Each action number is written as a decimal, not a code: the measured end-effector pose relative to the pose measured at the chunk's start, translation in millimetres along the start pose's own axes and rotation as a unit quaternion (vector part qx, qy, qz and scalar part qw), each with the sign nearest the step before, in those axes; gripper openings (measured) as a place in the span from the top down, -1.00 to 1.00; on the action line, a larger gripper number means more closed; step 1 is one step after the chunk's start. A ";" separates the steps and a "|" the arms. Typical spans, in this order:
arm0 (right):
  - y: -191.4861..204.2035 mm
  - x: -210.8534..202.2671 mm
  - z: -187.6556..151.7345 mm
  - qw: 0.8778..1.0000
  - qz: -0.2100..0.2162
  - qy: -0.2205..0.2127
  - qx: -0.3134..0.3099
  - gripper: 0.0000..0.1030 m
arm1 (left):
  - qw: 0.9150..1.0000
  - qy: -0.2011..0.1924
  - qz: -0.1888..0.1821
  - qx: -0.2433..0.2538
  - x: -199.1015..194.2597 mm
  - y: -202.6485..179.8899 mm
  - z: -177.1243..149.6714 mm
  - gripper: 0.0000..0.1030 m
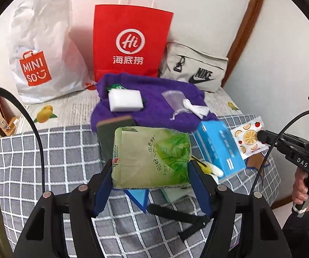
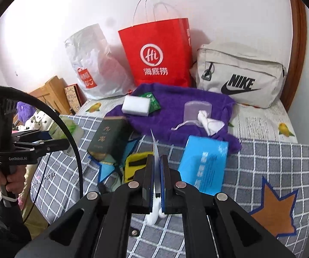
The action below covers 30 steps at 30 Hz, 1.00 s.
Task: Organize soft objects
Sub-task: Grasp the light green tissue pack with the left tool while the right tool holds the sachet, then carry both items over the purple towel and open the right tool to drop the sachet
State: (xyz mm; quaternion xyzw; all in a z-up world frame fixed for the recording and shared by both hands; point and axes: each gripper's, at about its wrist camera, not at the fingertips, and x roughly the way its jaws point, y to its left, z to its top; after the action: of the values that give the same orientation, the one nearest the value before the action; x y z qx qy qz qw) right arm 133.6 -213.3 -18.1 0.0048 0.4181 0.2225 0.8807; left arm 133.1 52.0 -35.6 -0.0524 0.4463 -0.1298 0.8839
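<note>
My left gripper (image 1: 150, 169) is shut on a green tissue pack (image 1: 152, 157), held by its two sides above the checked blanket (image 1: 57, 150). In the right wrist view that gripper (image 2: 57, 138) shows at the left with the blurred green pack (image 2: 68, 125). My right gripper (image 2: 157, 159) is shut on a thin white sachet (image 2: 155, 146) seen edge-on. In the left wrist view the sachet (image 1: 249, 138) has an orange-slice print and the right gripper (image 1: 262, 137) pinches its edge. A blue tissue pack (image 2: 203, 163) lies on the blanket.
A purple towel (image 2: 176, 99) holds a white sponge (image 2: 136, 105), a clear drawstring pouch (image 2: 197, 109) and a crumpled tissue (image 2: 210, 124). A dark green box (image 2: 107, 137) and a yellow strapped item (image 2: 132, 163) lie nearby. A red paper bag (image 2: 156, 53), white plastic bag (image 1: 44, 49) and Nike bag (image 2: 240, 75) line the wall.
</note>
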 end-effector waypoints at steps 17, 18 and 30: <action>-45.4 60.5 86.5 0.999 -0.017 -0.024 0.023 0.91 | 0.999 -0.014 0.029 -0.030 42.5 42.6 80.6 -0.27; -47.3 66.9 92.9 0.999 -0.021 -0.026 0.024 0.91 | 0.999 -0.014 0.033 -0.031 45.6 44.9 84.9 -0.27; -63.7 144.0 135.0 0.999 -0.004 -0.003 0.044 0.90 | 0.998 -0.008 0.044 -0.044 87.1 71.4 129.7 -0.27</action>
State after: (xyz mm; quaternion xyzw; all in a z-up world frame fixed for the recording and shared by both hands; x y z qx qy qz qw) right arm 337.3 -189.7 -48.4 0.0425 0.4245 0.2001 0.8820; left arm 299.7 93.5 -40.7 -0.0725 0.4463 -0.0702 0.8892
